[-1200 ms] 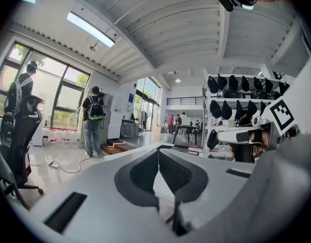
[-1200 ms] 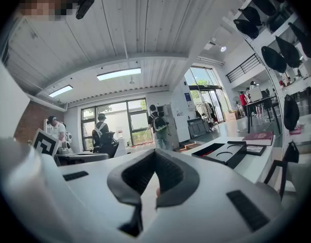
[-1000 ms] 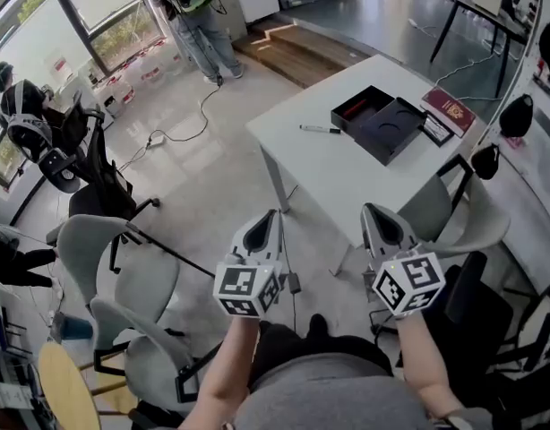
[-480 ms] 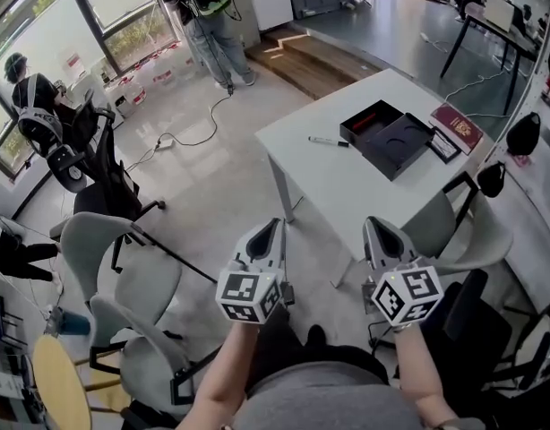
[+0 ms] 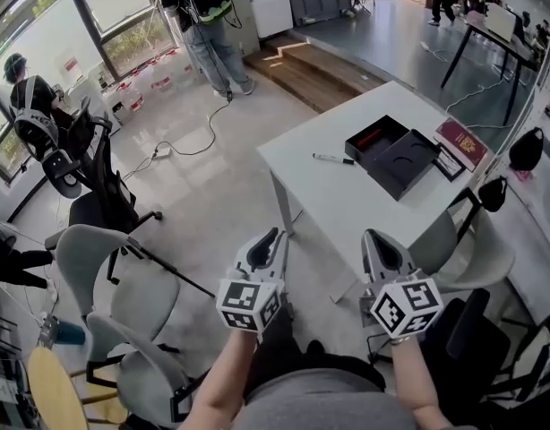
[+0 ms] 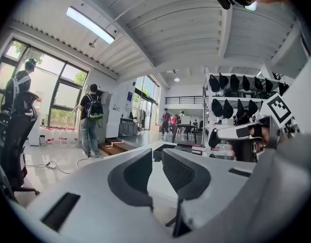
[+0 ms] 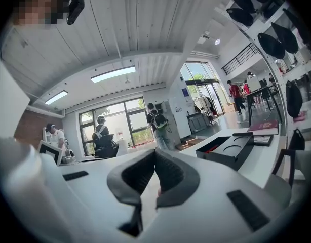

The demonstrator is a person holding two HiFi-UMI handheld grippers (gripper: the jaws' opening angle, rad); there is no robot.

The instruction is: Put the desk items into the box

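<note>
The marker pen (image 5: 333, 159) lies three-to-nine on the counter (image 5: 347, 206), at eleven o'clock from the closed, empty right tongs (image 5: 375, 236). The left tongs (image 5: 273, 236) have just been opening a little and hold nothing.

Was bright in all three views, mostly by daylight through the tall windows (image 5: 114, 12) at the upper left of the head view. Washed those windows out partly to white. Gave a pale sheen to the glossy floor (image 5: 212, 168) and only a soft, weak shadow under the white bench (image 5: 347, 195). Showed long ceiling lamps (image 6: 91, 24) glowing in both gripper views. Bent straight lines strongly toward the edges, with black rounded corners around both gripper views. Rendered the right tongs (image 7: 154, 153) greyish and a little soft, so near the lens. Looked sharp at the middle distance.
</note>
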